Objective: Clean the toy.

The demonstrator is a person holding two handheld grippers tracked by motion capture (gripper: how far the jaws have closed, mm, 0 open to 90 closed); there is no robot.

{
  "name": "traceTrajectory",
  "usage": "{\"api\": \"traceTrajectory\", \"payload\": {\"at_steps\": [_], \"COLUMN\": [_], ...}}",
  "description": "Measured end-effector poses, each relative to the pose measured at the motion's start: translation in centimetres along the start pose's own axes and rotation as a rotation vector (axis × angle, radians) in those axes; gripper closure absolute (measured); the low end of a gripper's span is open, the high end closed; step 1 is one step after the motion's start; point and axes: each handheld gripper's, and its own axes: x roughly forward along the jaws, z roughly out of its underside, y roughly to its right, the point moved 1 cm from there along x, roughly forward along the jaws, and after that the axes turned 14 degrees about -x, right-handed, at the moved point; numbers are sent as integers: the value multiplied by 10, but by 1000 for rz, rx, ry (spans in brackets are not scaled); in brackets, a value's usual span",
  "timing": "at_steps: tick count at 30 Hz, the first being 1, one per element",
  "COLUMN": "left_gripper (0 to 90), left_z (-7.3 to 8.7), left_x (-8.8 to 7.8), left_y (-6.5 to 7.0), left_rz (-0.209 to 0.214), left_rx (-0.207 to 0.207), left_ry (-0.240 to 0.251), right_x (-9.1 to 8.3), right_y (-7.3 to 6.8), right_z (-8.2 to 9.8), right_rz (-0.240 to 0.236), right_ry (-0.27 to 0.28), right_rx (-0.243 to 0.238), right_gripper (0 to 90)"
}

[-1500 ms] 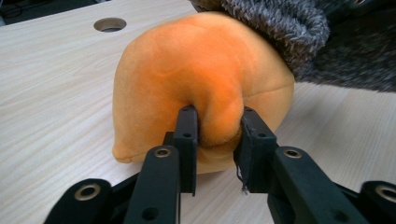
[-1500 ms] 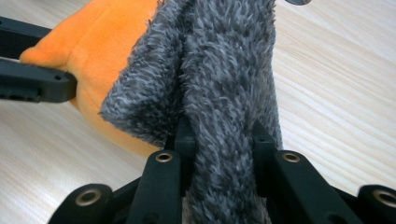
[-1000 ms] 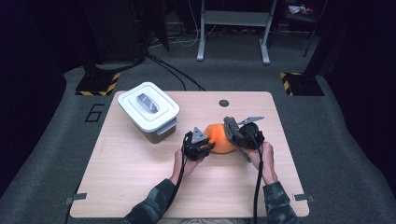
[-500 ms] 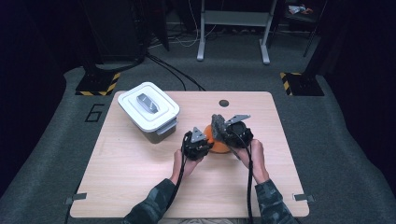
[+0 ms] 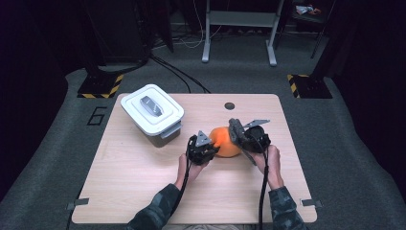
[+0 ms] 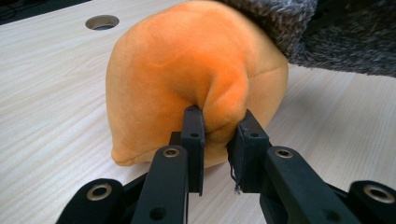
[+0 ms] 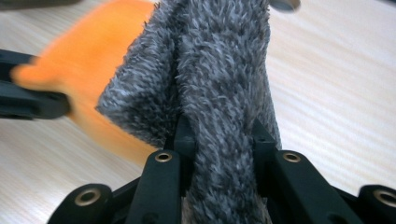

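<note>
An orange plush toy (image 5: 225, 142) lies on the wooden table (image 5: 143, 182) between my two grippers. My left gripper (image 6: 218, 126) holds it from the left. Its jaws have just been closing and now pinch a fold of the orange plush (image 6: 187, 60). My right gripper (image 7: 222, 130) is shut on a grey fuzzy cloth (image 7: 219, 60), which rests against the top right of the plush (image 7: 93, 51). In the high view the left gripper (image 5: 210, 143) and the right gripper (image 5: 235, 132) flank the toy closely. The grey cloth (image 6: 327, 32) overhangs the plush in the left gripper view.
A white lidded box (image 5: 152, 112) with a grey handle stands at the table's back left. A round cable hole (image 5: 230, 106) sits near the far edge. Bare wood (image 5: 143, 182) spreads in front of the box.
The right gripper swept left over the plush with the grey cloth, then came back to the right. The left hand kept its place and its grip on the toy.
</note>
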Motion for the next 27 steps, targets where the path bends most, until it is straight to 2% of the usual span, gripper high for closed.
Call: {"api": "traceTrajectory", "payload": {"at_steps": [6,9,11,13,14,17,20,23,25,27], "left_gripper": [767,767,767,767,767,767,767,767,767,767], "left_z": [0,0,0,0,0,-1,-1,-1,-1,-1], "left_x": [0,0,-1,-1,-1,-1,-1,-1,-1,-1], "left_y": [0,0,-1,-1,-1,-1,-1,-1,-1,-2], "left_rz": [4,12,20,19,21,23,25,20,19,22], "left_rx": [6,5,8,7,7,8,8,10,10,7], "left_ry": [-4,0,-1,3,6,3,5,7,6,6], "right_x": [12,24,33,37,37,24,3,-19,-26,-24], "right_y": [15,22,27,29,30,30,28,16,5,-5], "right_z": [19,29,36,42,43,39,28,11,0,-8], "right_rz": [7,13,-9,-9,-15,15,40,27,9,-10], "right_ry": [-49,-98,-123,-141,-138,-117,-58,15,37,34], "right_rx": [52,73,106,115,120,125,90,45,7,-35], "right_gripper": [721,721,721,721,722,723,724,724,724,724]}}
